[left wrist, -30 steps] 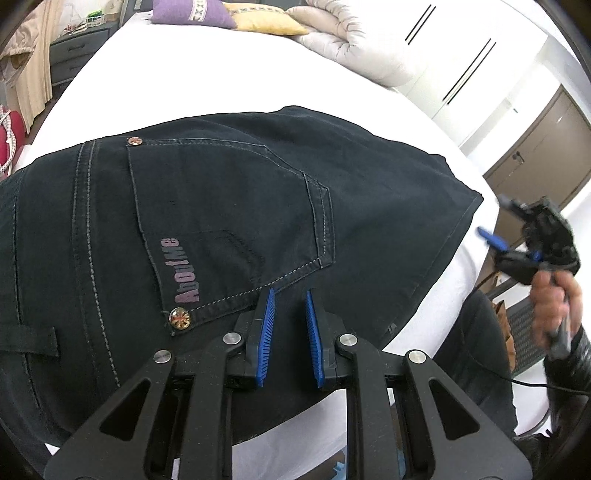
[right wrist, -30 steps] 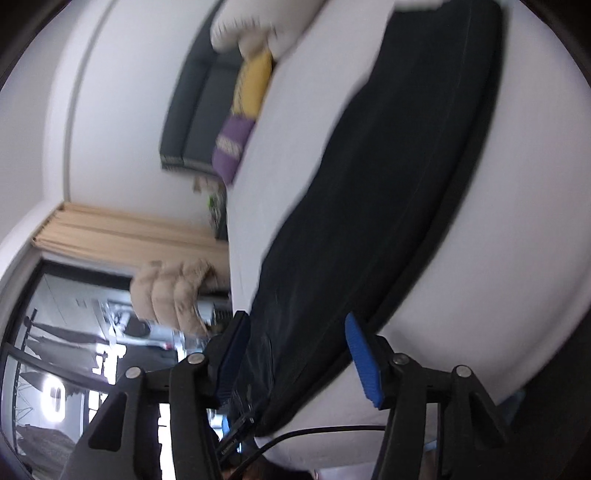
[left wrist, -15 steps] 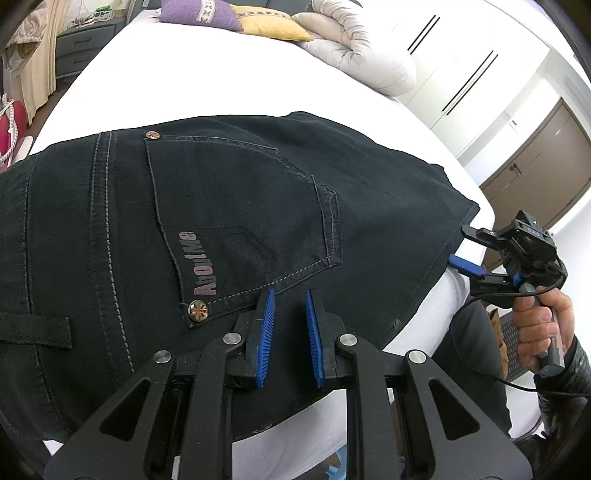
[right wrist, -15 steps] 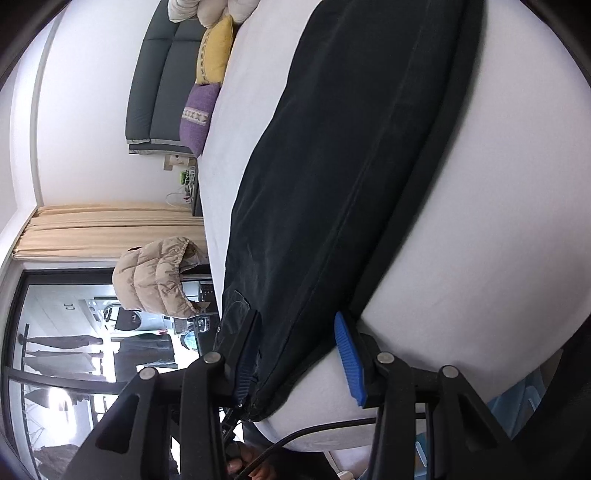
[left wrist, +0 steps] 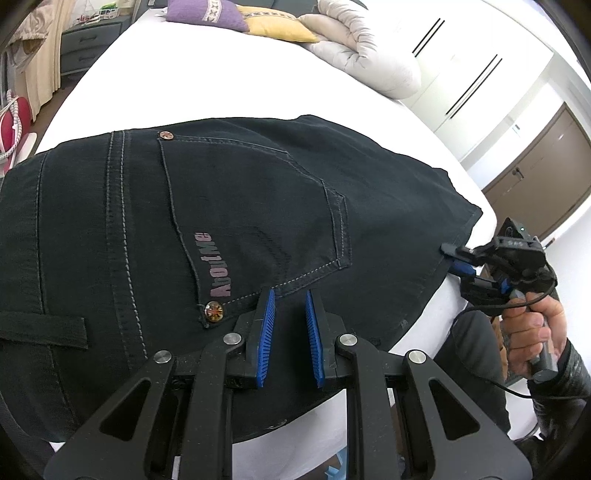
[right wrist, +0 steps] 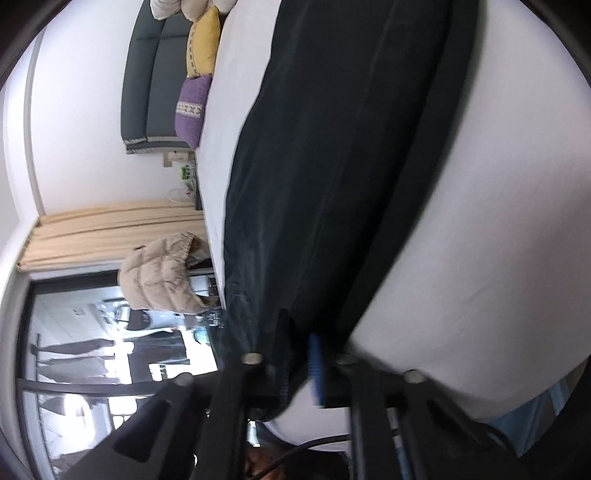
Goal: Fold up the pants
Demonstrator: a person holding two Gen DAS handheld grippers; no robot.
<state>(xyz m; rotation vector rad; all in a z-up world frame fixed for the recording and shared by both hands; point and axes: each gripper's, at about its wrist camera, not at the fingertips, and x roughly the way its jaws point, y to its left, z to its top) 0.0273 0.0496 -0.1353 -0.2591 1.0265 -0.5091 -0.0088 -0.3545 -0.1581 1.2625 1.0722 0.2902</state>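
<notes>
One pair of black denim pants, pocket side up and spread flat across white bed sheet, hem end reaching mattress edge. Right tongs at hem corner, pads closing around the edge, cloth between them in the right wrist view; grip apparently taken, though blur leaves firmness uncertain. Left tongs poised over the waistband side beside the back pocket, blue pads parted by a narrow gap, nothing held.

Likely trouble: shallow bite on the hem slipping free once lifted, heavy denim dragging out of the pads; only one layer caught, leaving the lower leg behind and the fold skewed; left tongs empty, so the waist end free to slide across the smooth sheet.

Hard to judge: how many layers sit inside the right tongs; far pad lost in dark fabric and motion blur. Waistband and left part of the pants cut off at frame edge. Purple cushion, yellow cushion and pale quilted duvet well apart at the bed head.
</notes>
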